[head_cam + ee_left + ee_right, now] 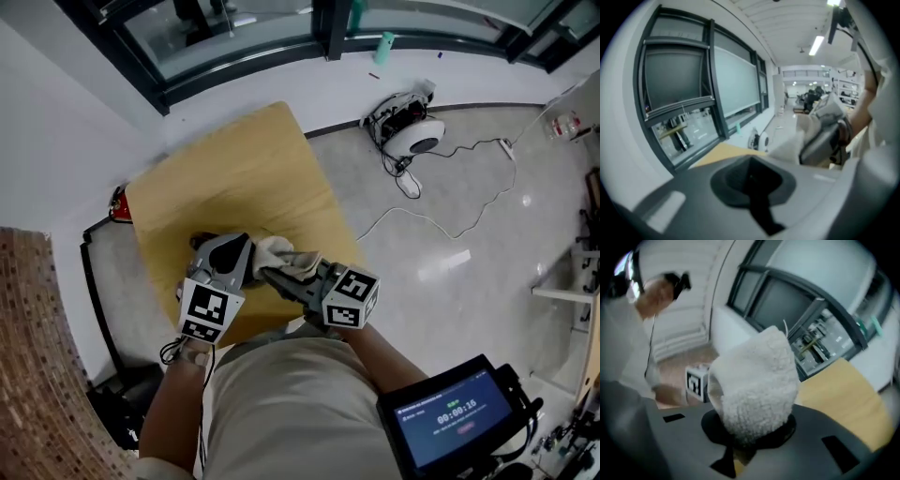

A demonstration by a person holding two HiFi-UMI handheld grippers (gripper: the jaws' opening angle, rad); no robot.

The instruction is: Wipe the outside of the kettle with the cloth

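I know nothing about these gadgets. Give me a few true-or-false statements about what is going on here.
1. The right gripper clamps a fluffy white cloth. True.
2. The left gripper grips the cloth too. False: its jaws are together with nothing between them.
3. The table has a light wooden top. True.
4. The screen near the person is dark. False: it is lit and shows a timer.
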